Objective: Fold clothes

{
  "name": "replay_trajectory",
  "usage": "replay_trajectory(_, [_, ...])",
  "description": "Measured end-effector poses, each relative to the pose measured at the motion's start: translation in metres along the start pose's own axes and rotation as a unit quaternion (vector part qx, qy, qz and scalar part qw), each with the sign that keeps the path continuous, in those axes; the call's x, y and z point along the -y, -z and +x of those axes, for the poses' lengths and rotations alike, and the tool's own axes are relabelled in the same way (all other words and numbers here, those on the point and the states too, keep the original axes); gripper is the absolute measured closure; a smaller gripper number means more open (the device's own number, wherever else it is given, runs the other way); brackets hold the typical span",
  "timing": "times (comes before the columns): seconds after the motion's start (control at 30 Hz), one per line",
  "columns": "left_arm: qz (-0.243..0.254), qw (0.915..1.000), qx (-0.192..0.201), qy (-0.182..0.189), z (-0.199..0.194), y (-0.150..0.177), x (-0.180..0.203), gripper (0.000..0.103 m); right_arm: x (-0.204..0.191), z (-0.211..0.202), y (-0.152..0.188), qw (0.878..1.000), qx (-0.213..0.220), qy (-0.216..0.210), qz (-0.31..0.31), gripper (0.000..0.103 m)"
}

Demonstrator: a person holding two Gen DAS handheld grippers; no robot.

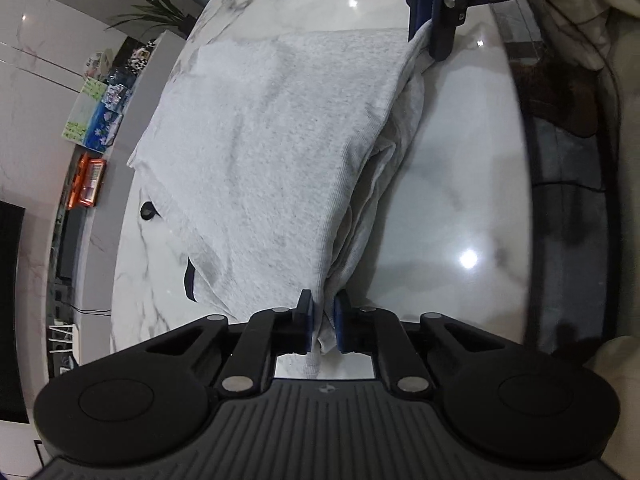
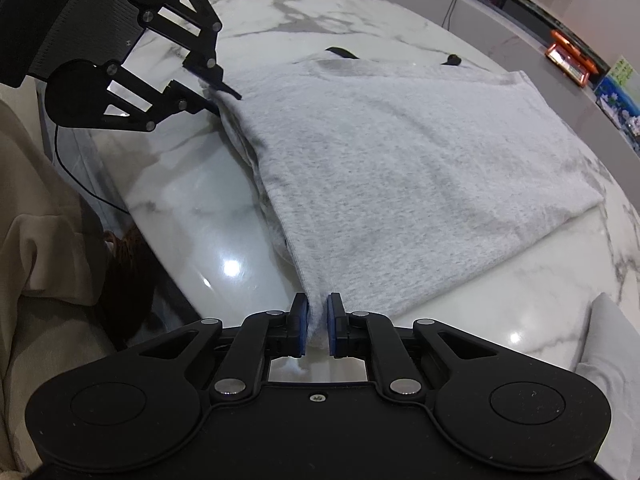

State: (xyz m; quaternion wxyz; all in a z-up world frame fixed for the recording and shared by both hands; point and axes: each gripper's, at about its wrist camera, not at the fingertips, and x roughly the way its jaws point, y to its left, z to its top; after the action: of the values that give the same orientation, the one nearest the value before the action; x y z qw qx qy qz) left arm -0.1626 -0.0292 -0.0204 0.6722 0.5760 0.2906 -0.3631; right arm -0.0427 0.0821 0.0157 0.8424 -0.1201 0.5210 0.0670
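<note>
A light grey garment [image 1: 272, 152] lies partly folded on the white marble table [image 1: 460, 200]. It also shows in the right wrist view [image 2: 400, 168]. My left gripper [image 1: 323, 320] is shut on the garment's near corner along the folded edge; it shows in the right wrist view [image 2: 222, 94] at the far end of that edge. My right gripper [image 2: 318, 322] is shut on the other corner of the same edge and shows in the left wrist view [image 1: 426, 36]. A dark strap [image 1: 188, 280] and a dark cord end [image 1: 147, 211] stick out from under the garment.
Another pale folded cloth [image 2: 612, 364] lies on the table at the right. An orange box [image 1: 86, 180] and coloured packs [image 1: 104, 116] sit on a grey counter beyond the table. The table edge [image 1: 524, 160] borders a dark floor and beige upholstery [image 2: 36, 240].
</note>
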Motion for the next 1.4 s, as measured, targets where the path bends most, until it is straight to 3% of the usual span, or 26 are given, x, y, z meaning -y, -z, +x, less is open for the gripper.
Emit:
replay_trajectory(0.2, [0.027,0.9992,-0.001,0.030,-0.041,-0.002,0.014,0.095,-0.012,-0.027,0.013,1.000,0.003,-0.019,-0.010,0.096])
replay_trajectory(0.43, [0.074,0.9970,0.013,0.020,-0.097,0.003,0.041,0.095,-0.032,-0.080,0.028,0.998,0.031,-0.047,-0.033,0.096])
replay_trajectory(0.57, [0.065,0.9977,0.019,0.004,-0.104,0.002,0.033,0.095,-0.028,-0.098,0.024,0.997,0.050,-0.044,-0.038,0.099])
replay_trajectory(0.77, [0.047,0.9970,0.036,-0.051,-0.104,-0.021,-0.010,0.095,0.013,-0.115,-0.002,0.996,0.081,0.004,-0.038,0.099])
replay_trajectory(0.93, [0.036,0.9932,0.052,-0.098,-0.088,-0.055,-0.066,0.095,0.069,-0.121,-0.033,0.993,0.104,0.052,-0.029,0.099])
replay_trajectory(1.03, [0.030,0.9923,0.055,-0.107,-0.060,-0.079,-0.110,0.095,0.106,-0.116,-0.047,0.991,0.114,0.068,-0.014,0.099])
replay_trajectory(1.17, [0.019,0.9930,0.053,-0.104,-0.023,-0.102,-0.144,0.095,0.160,-0.089,-0.059,0.991,0.112,0.078,0.016,0.099])
replay_trajectory(1.4, [-0.004,0.9960,0.023,-0.086,0.081,-0.129,-0.183,0.095,0.241,-0.016,-0.068,0.988,0.104,0.069,0.092,0.099])
